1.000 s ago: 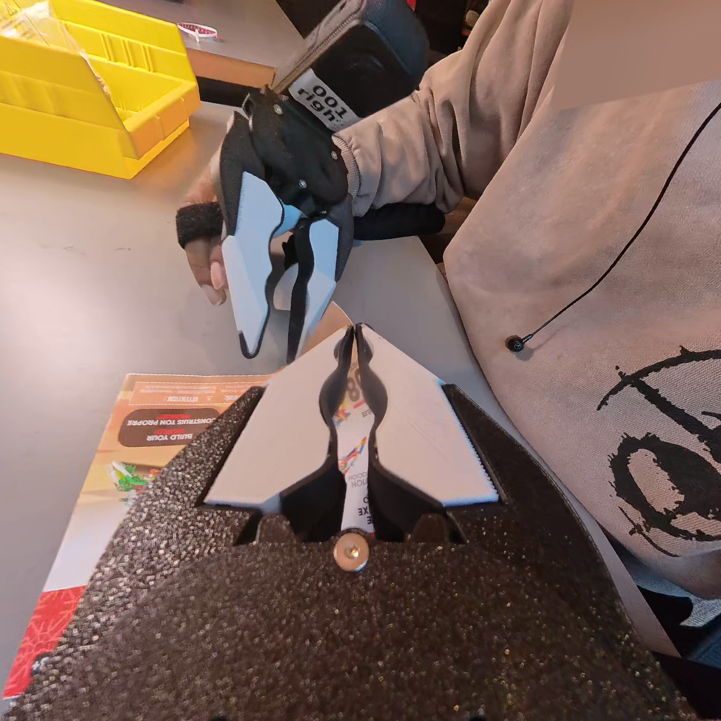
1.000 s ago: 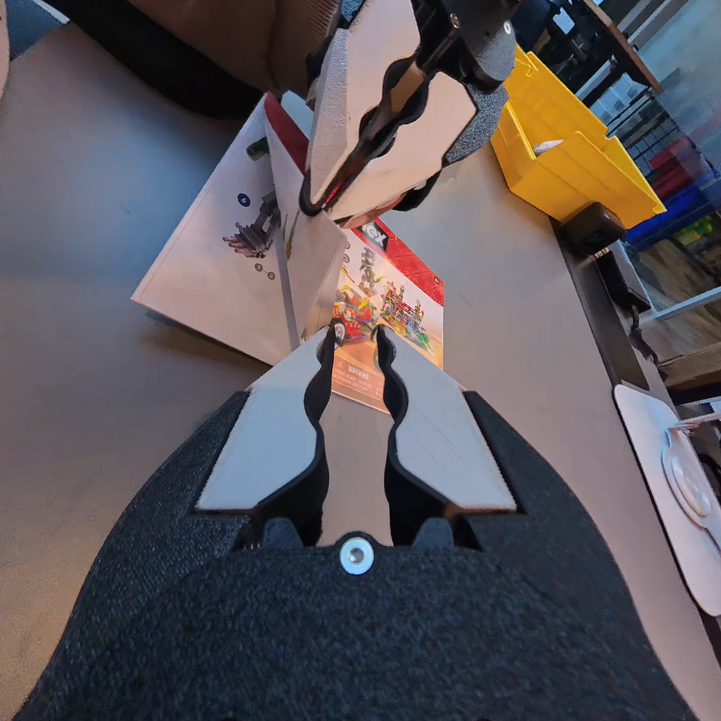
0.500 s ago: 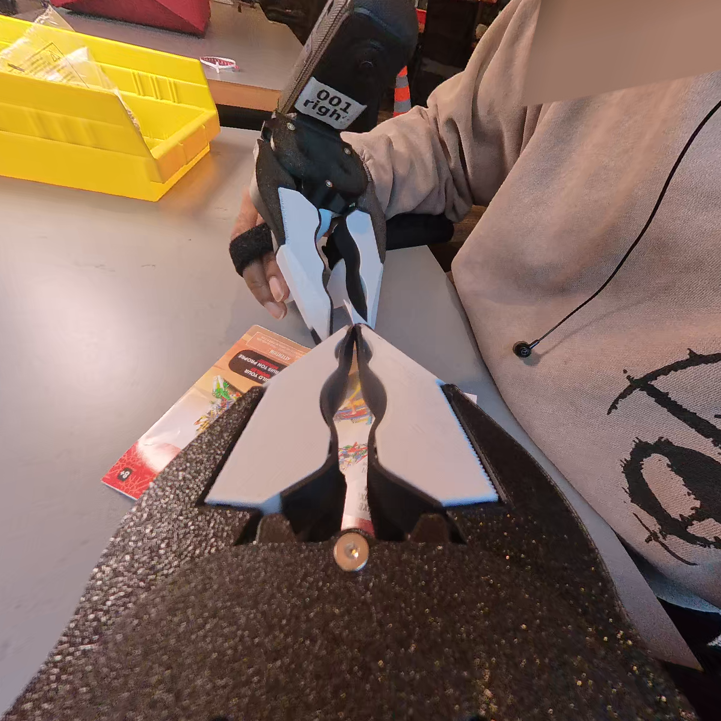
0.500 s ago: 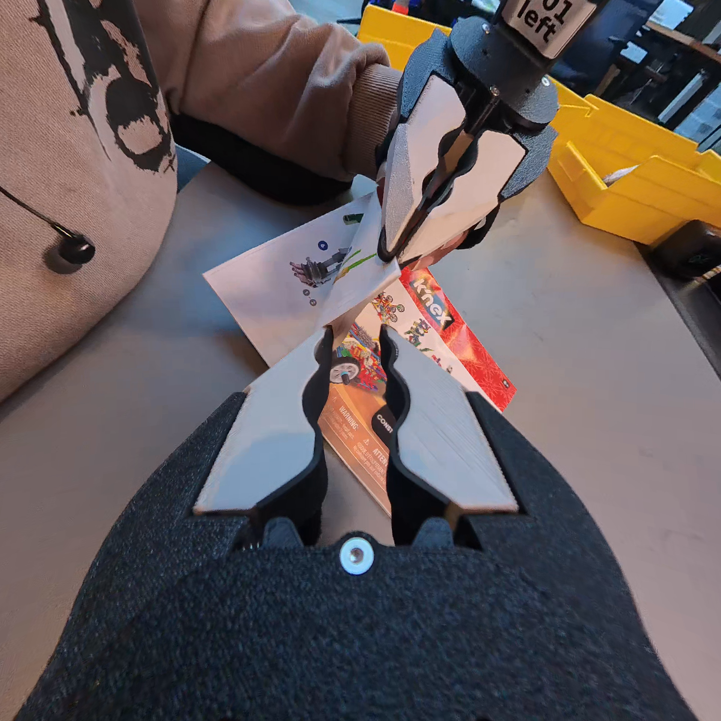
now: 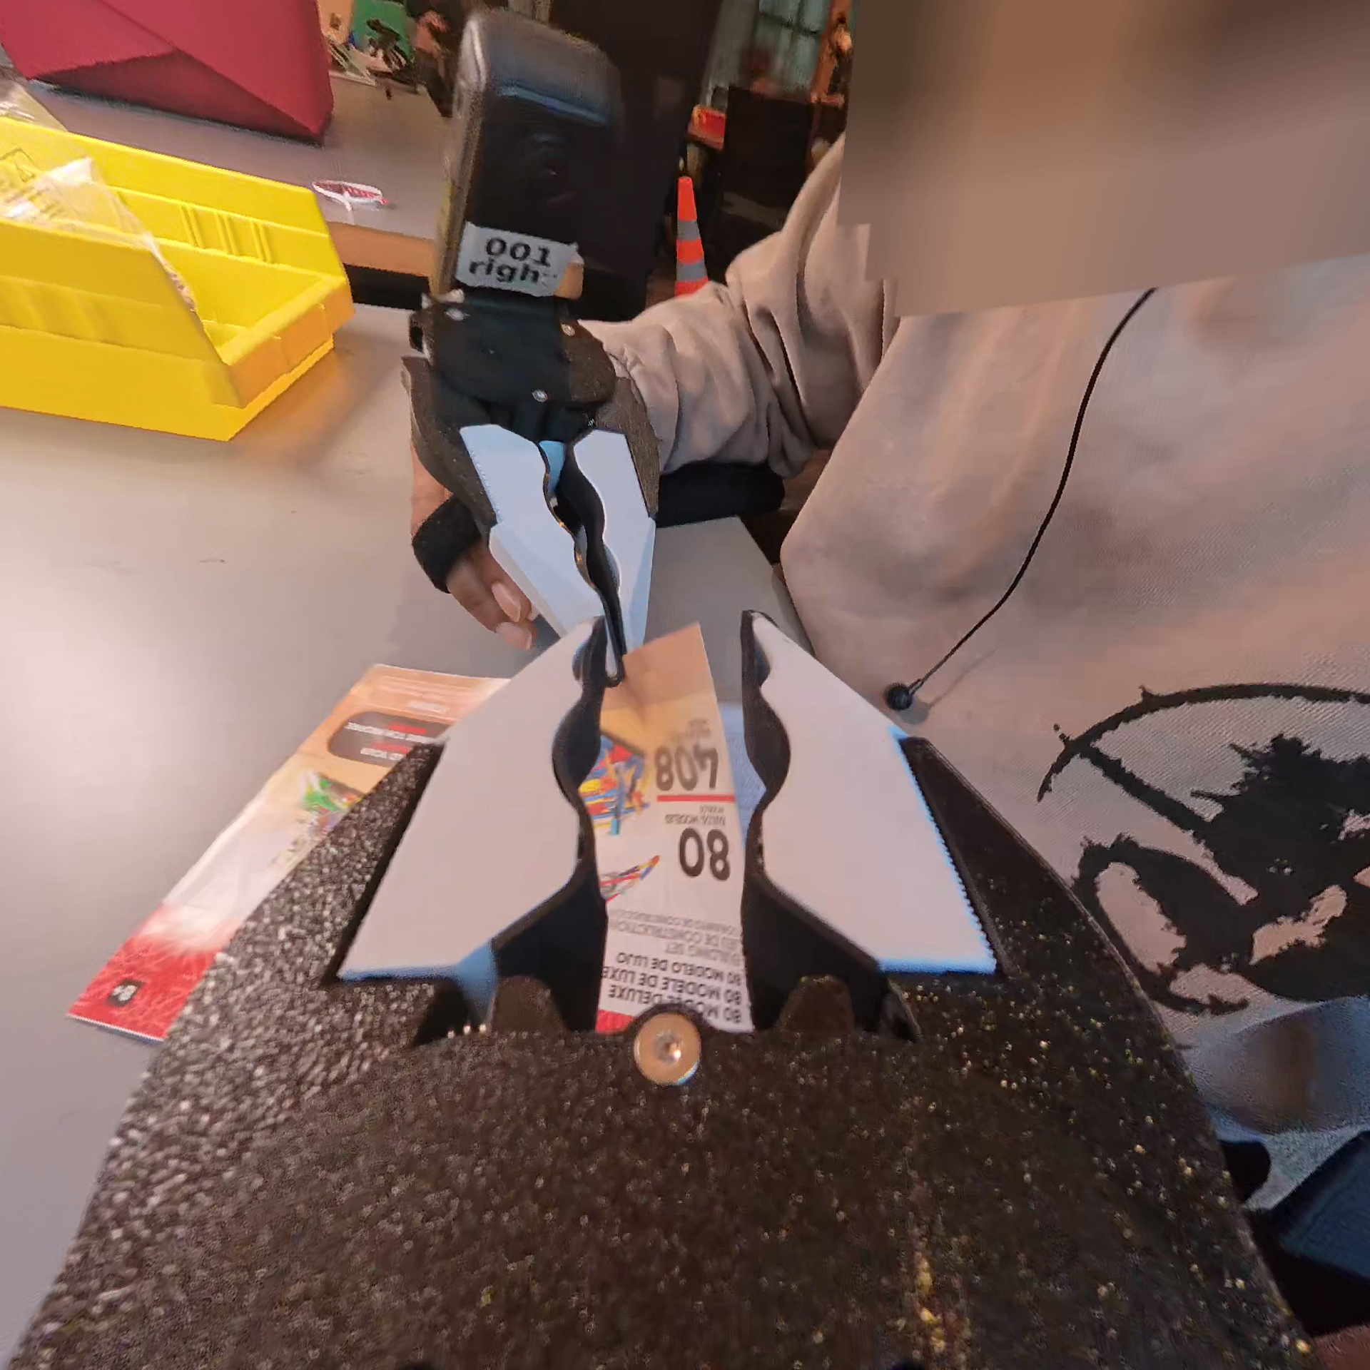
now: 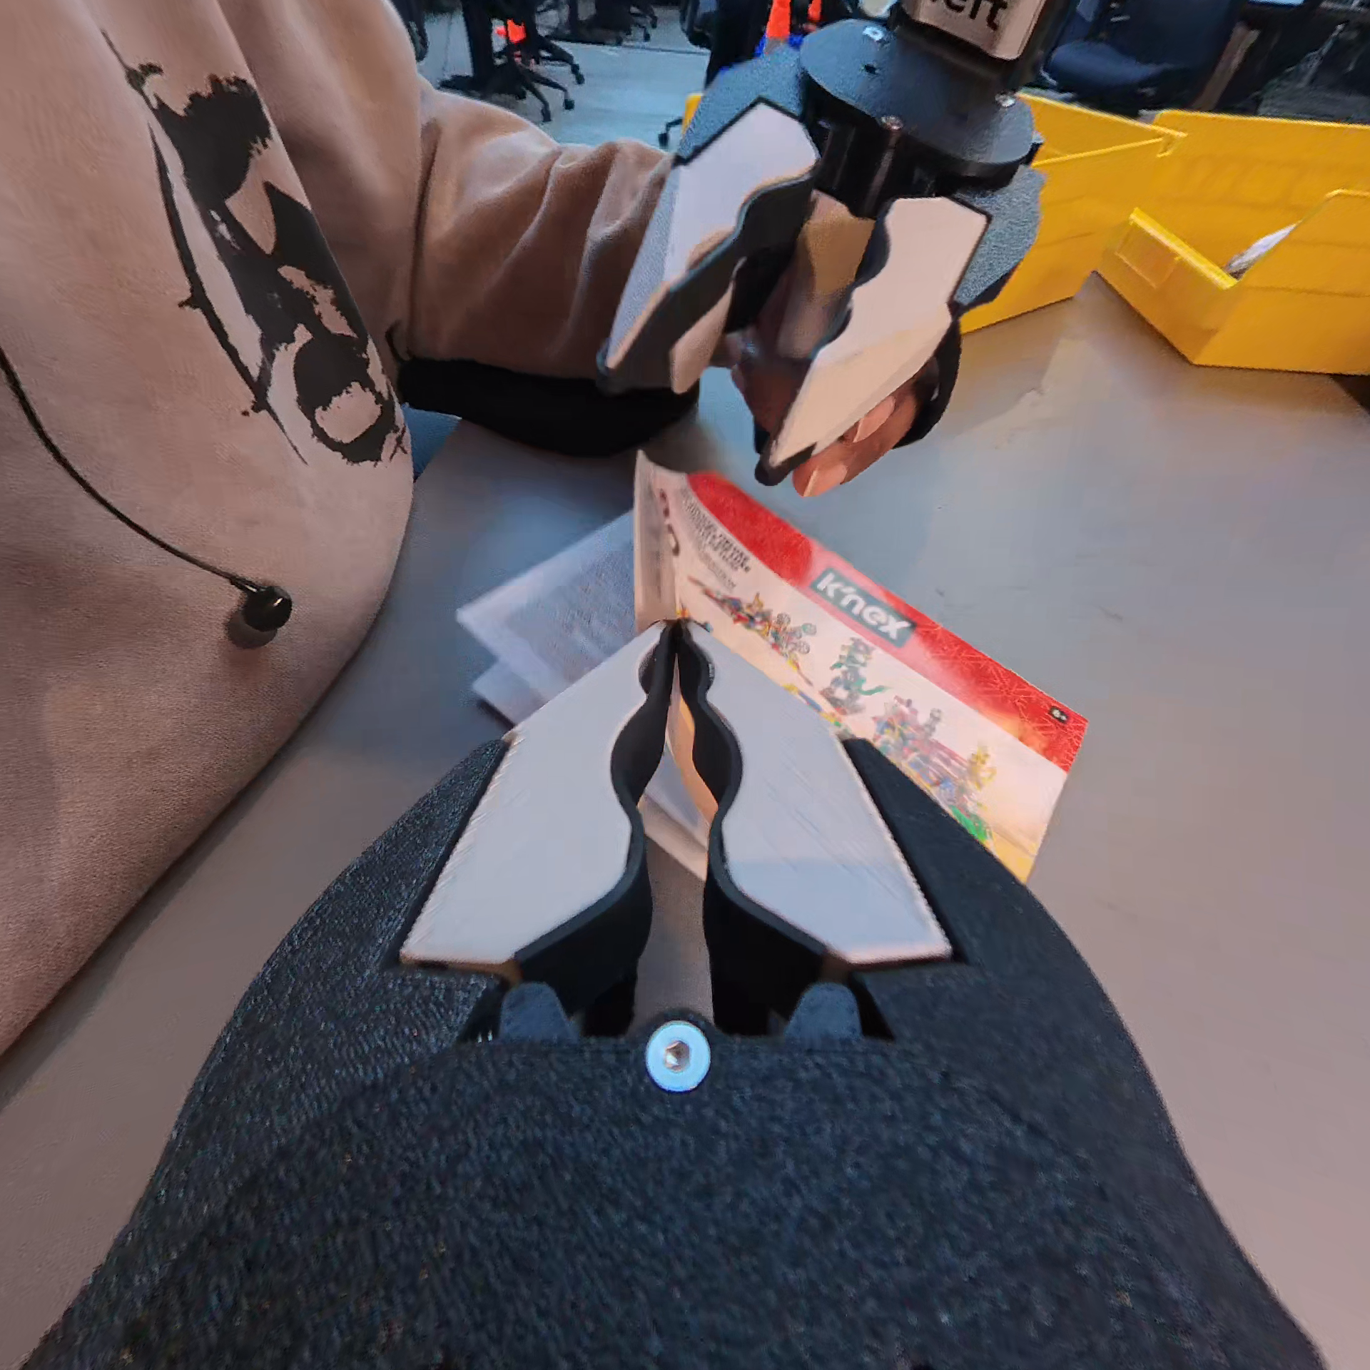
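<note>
Comparing with half a second before, my left gripper (image 5: 671, 637) had let go: its jaws, then pinched on the booklet's (image 6: 852, 652) cover, now stood wide apart with the cover between them, touching neither. My right gripper (image 6: 674, 629) had done the reverse; its jaws, parted earlier, were now closed tight on the raised cover's edge. In the left wrist view the right gripper's tips met at that edge, just beside my left finger (image 5: 474, 801). The booklet had also turned a little on the table, and the cover stood up steeply instead of hanging from the left gripper.

The booklet lay open on a plain grey table (image 5: 185, 593), its white inner pages (image 6: 556, 615) flat toward my body, the red and orange cover lifted. Yellow bins (image 6: 1260, 296) sat at the table's far side, one holding a clear bag (image 5: 67, 185). Something dark red (image 5: 185, 67) stood on a farther table, with an orange cone (image 5: 689, 237) and office chairs (image 6: 519, 67) beyond.

My left hand (image 6: 852, 437) held its gripper above the booklet, pointing down at a slant, well clear of the paper. My right hand (image 5: 482, 586) angled its gripper down and toward the left one. Both beige sleeves (image 6: 519, 222) came in from my chest, and a thin black cord (image 6: 148, 534) hung across my sweatshirt
</note>
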The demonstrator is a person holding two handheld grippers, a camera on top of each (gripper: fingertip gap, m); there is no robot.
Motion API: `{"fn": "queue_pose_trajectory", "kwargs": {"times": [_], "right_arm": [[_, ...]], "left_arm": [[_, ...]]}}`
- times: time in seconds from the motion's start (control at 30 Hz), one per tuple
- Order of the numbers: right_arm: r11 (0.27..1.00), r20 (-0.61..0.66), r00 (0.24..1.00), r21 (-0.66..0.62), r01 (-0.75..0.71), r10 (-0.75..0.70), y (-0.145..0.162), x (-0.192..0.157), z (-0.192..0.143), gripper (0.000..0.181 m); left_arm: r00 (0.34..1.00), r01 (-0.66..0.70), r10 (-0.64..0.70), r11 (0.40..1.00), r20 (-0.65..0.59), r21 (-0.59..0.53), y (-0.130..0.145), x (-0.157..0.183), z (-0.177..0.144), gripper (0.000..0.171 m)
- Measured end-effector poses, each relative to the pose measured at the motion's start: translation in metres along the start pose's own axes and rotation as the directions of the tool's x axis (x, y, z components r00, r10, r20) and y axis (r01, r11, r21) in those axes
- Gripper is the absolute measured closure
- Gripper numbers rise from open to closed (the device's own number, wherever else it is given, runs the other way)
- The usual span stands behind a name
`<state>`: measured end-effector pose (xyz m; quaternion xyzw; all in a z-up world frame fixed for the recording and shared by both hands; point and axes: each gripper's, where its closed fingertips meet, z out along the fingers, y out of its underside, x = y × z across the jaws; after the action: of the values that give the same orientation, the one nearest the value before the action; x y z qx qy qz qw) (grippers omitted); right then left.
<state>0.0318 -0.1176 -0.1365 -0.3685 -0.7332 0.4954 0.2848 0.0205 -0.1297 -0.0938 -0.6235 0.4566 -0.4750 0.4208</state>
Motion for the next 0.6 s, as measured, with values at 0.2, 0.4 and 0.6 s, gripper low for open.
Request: {"fn": "queue_pose_trajectory", "kwargs": {"times": [0.2, 0.4, 0.6], "right_arm": [[0.998, -0.200, 0.978, 0.036, -0.052, 0.058, -0.016, 0.039, -0.019, 0.181], [0.999, -0.352, 0.936, -0.033, -0.004, -0.008, -0.021, 0.058, -0.031, 0.181], [0.999, -0.441, 0.897, -0.034, 0.026, -0.038, -0.032, 0.069, -0.038, 0.181]], "left_arm": [[0.978, -0.048, 0.067, 0.994, 0.200, -0.098, 0.006, -0.026, -0.002, 0.136], [0.961, -0.048, 0.053, 0.999, 0.270, -0.027, -0.010, -0.035, -0.009, 0.140], [0.849, -0.137, 0.213, 0.973, 0.483, -0.188, 0.002, -0.067, -0.016, 0.171]]}}
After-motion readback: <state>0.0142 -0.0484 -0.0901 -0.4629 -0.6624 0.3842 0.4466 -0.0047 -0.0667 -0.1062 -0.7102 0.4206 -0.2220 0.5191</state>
